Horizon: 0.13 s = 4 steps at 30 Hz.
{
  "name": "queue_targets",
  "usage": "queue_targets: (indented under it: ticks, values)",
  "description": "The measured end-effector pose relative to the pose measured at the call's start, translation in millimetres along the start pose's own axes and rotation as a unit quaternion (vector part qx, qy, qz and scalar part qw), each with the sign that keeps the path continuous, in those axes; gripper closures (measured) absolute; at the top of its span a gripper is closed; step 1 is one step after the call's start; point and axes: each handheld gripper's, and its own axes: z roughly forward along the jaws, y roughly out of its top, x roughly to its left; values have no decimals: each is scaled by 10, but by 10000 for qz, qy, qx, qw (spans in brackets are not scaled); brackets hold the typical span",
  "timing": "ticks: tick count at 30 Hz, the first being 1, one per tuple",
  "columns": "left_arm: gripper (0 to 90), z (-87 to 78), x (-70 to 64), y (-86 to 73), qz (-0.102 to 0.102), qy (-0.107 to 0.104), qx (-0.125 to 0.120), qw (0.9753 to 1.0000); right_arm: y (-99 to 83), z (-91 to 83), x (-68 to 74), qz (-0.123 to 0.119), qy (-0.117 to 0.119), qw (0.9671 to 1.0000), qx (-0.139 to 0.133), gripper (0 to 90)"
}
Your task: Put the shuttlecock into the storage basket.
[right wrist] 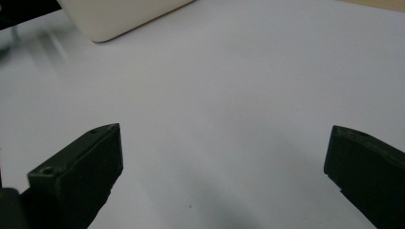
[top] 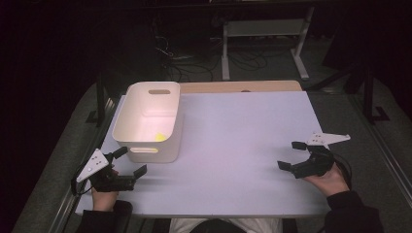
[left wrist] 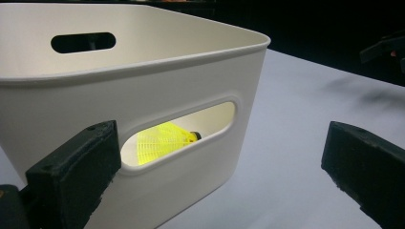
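— Shuttlecock (left wrist: 165,140), yellow, lying on the floor of the white bin (top: 127,127) at the near end, just behind the handle slot that faces the left gripper (top: 127,160). Can you make it out?

— Through the slot, yes: a net-like plastic skirt and a small dark cork tip pointing to the right in the left gripper view. From the high view it is only a yellow speck in the bin's near right corner.

— How would it handle?

— Very light, I judge, and the skirt is springy and easy to crush. The cork end is the firm part, so I would pinch there, or close gently across the skirt near the cork.

— And the bin itself?

— Stiff moulded plastic, smooth walls, probably slippery. The slot edge or the rim gives the better purchase.

— What are the fingers doing?

— Left fingers (left wrist: 76,167) are spread wide, grasping nothing, just before the near wall. The right gripper (top: 296,156) hangs over the bare counter (top: 233,145), well apart from the bin, its fingers spread and empty too.
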Motion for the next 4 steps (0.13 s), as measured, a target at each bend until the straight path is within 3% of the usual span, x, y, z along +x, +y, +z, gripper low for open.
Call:
queue_targets:
  ticks: [4]
  values:
    - [0,-1,2,3,-14,-4,-15,10000,-63,-32,-4,58,-41,10000,-30,0]
